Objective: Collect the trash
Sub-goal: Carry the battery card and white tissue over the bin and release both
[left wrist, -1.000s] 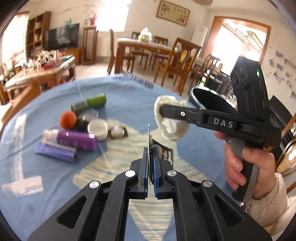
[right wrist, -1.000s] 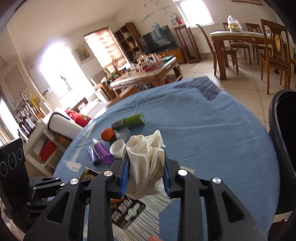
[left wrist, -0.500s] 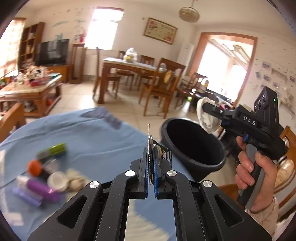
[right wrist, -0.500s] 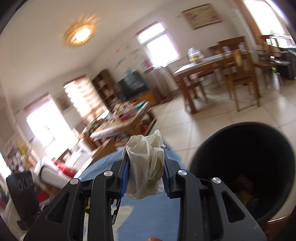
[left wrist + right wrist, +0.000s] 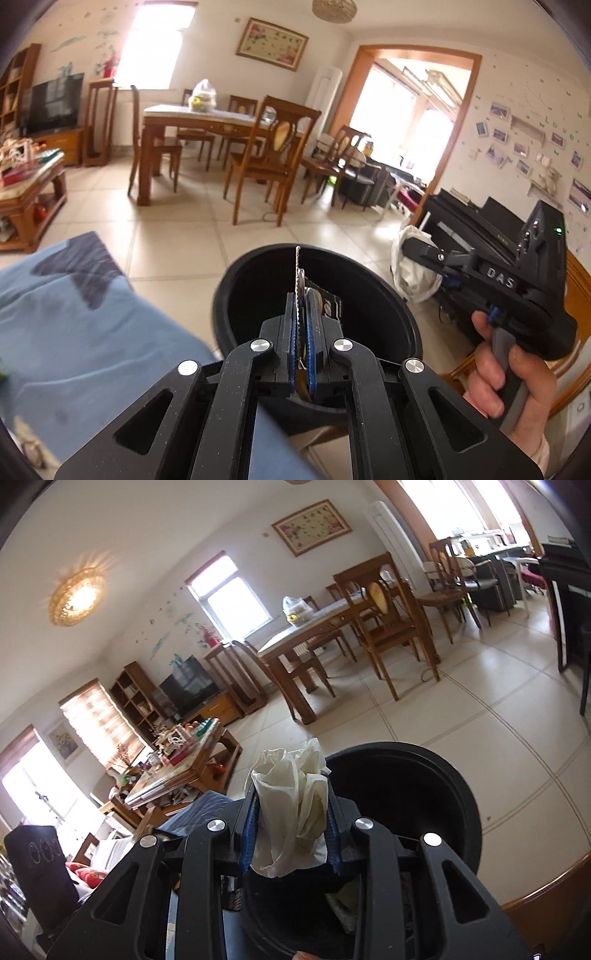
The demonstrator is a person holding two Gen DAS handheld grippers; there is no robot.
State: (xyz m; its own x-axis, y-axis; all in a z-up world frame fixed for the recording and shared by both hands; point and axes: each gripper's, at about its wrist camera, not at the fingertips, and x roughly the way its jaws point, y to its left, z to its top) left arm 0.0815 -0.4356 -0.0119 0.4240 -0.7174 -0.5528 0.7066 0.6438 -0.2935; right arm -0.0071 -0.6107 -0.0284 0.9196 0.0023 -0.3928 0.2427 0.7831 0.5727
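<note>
Left gripper [image 5: 302, 325]: matte black plastic arms with round silver screws, blue ribbed pads. Pads pressed together on a flat, thin wrapper [image 5: 325, 301], dark and glossy with a serrated silvery edge standing straight up at 12 o'clock from the fingertips. A black printed flap of the wrapper sticks out toward 2 o'clock of the pads.

Right gripper [image 5: 291, 819]: same black build, blue pads. Clamped on a crumpled glove [image 5: 291, 808], cream-white, thin, rubbery, creased into soft folds. It fills the gap between the pads, bulges above them toward 12 o'clock and hangs in a loose fold below at 6 o'clock. In the left wrist view the same right gripper [image 5: 415, 247] sits at 3 o'clock, held by a hand [image 5: 506, 376] wrapped round its grey handle, with the glove [image 5: 410, 266] bunched at its tip.

Bin [image 5: 384, 291]: round, black, smooth plastic, wide open mouth. In the left wrist view the wrapper is framed against its dark interior. In the right wrist view the bin [image 5: 454, 797] lies directly behind and under the glove; some pale and dark scraps are dimly visible at its bottom, too dark to identify.

Table [image 5: 81, 321]: soft blue cloth, at 9 o'clock of the bin, touching or just beside its rim. Glossy cream floor tiles beyond.
</note>
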